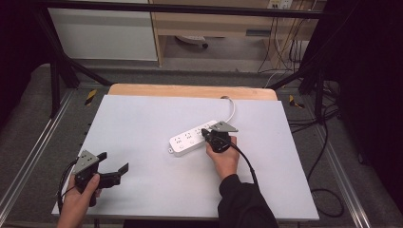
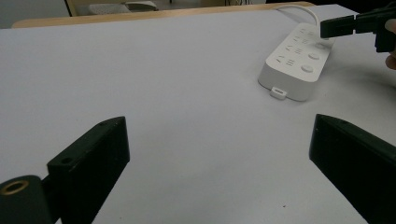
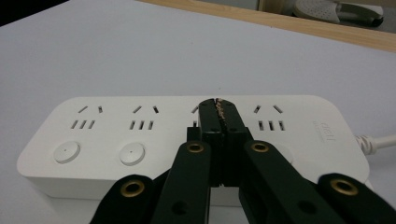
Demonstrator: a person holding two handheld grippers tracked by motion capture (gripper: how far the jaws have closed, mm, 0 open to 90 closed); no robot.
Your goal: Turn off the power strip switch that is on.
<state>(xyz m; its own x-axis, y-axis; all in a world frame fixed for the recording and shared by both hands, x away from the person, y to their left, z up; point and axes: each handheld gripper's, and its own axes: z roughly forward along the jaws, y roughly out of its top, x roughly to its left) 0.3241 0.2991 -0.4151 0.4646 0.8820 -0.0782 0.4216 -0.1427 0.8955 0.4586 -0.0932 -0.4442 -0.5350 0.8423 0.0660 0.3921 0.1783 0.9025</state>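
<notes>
White plastic power strip (image 1: 192,138) lies near the middle of the grey table (image 1: 142,142), slightly right of centre, angled, with its white cord (image 1: 232,108) running off toward the far wooden edge (image 1: 190,91). The right gripper view shows 4 socket groups along the top and round switch buttons (image 3: 132,153) along the near side. Right gripper (image 3: 218,112) has its jaws pressed together with nothing between them, and the closed tip is on or just over the strip's top face at the 3rd socket group; contact versus a small gap cannot be told from these views. Judged step: pressing or about to press a switch with the closed tip, though the tip sits over the socket slots, beyond the button row. The next move would call for drawing the tip back toward the near side, over the button belonging to that group (hidden under the jaws), then a short straight push down without sliding the strip. Left gripper (image 1: 114,173) rests at the near left corner of the table, jaws spread wide, holding nothing, well apart from the strip.
</notes>
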